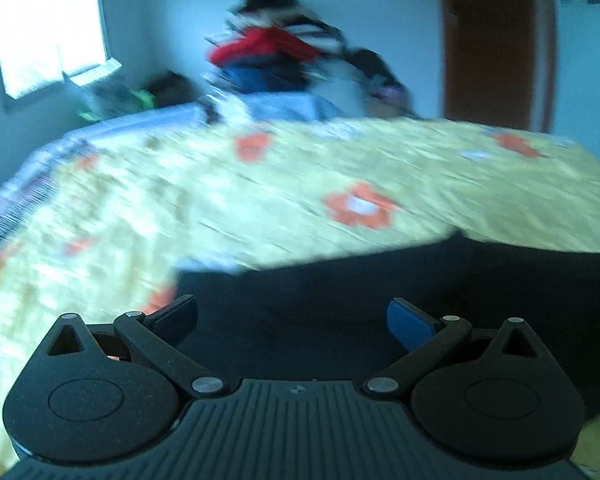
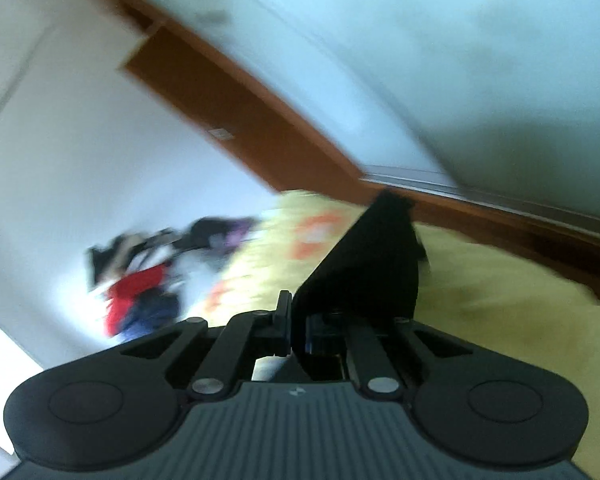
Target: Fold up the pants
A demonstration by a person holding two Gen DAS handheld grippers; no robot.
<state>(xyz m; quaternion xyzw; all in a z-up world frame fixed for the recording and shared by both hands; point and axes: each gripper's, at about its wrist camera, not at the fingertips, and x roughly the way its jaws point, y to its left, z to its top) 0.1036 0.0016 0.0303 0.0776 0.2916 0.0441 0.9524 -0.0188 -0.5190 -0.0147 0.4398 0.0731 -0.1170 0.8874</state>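
My left tool [image 1: 292, 318] hangs released, fingers wide apart, just above the black pants [image 1: 380, 292]. The pants lie on the bed [image 1: 260, 200], at the near edge of its yellow flowered cover. My right tool [image 2: 296, 320] is clenched on a fold of the pants [image 2: 376, 264], which stands up from its fingers as a dark peak above the bed [image 2: 500, 280]. Beyond the bed's far side sits a blurred clothes pile [image 1: 276, 56], with a window [image 1: 48, 36] to its left.
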